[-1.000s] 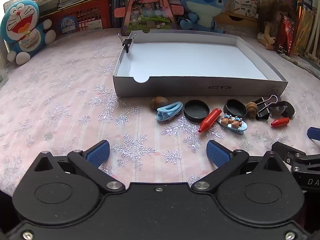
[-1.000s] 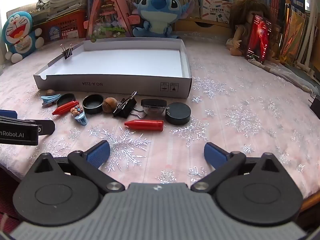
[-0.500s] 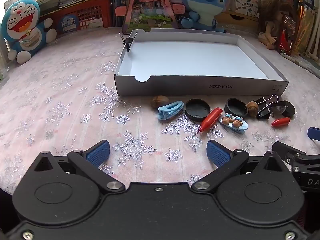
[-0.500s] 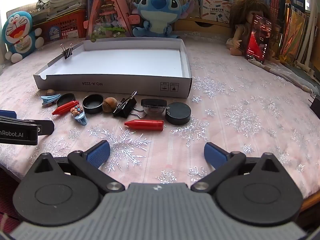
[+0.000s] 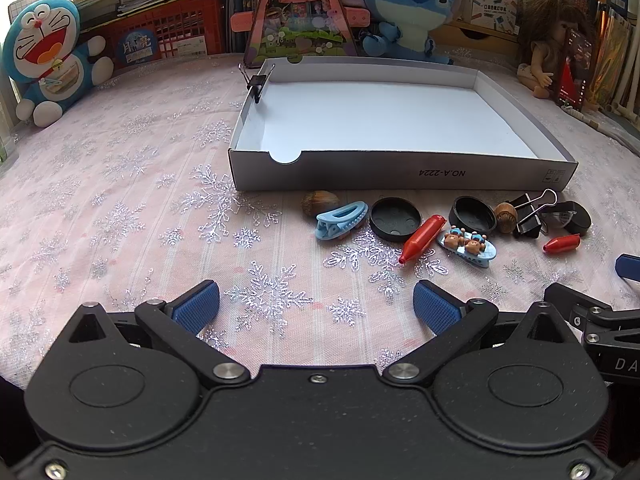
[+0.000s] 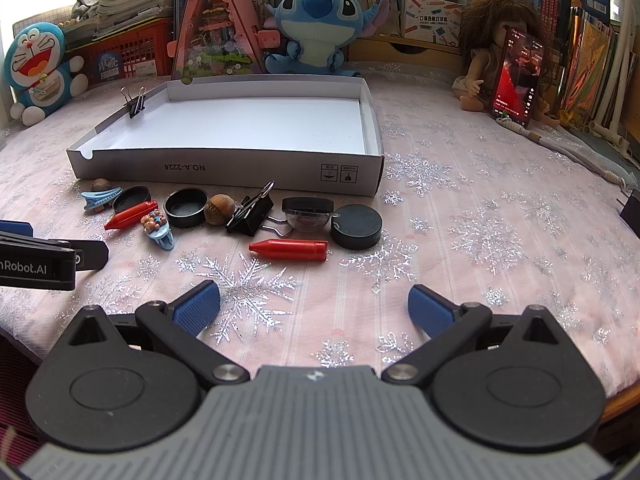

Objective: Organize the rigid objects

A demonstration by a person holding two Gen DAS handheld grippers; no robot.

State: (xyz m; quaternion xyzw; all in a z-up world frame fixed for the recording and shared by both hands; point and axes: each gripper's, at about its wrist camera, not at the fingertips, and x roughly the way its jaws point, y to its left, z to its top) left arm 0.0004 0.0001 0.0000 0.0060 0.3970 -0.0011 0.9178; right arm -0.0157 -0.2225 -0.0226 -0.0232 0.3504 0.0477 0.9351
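A shallow white cardboard box point(image 5: 400, 170) point(image 6: 224, 166) lies open on the pink snowflake cloth, a black binder clip point(image 5: 257, 82) on its left wall. Small items lie in a row before it: a light blue hair claw point(image 5: 340, 218), black round lids point(image 5: 395, 219) point(image 6: 186, 207), red crayon-like pieces point(image 5: 422, 234) point(image 6: 290, 250), a bear hair clip point(image 5: 468, 243), two nuts point(image 5: 320, 202) point(image 6: 219, 209), a black binder clip point(image 6: 252, 212), a black puck point(image 6: 356, 227). My left gripper point(image 5: 316, 308) and right gripper point(image 6: 314, 310) hover open and empty, short of the row.
Plush toys point(image 5: 44, 60) point(image 6: 316, 24), a red crate point(image 5: 172, 36), a pink triangular toy house point(image 6: 214, 28), a doll with a phone point(image 6: 516, 76) and books line the back. The table's front right edge point(image 6: 616, 400) is near the right gripper.
The left wrist view has drifted slightly, so the box and items sit a touch lower in frame. Both grippers stay open; no object has moved.
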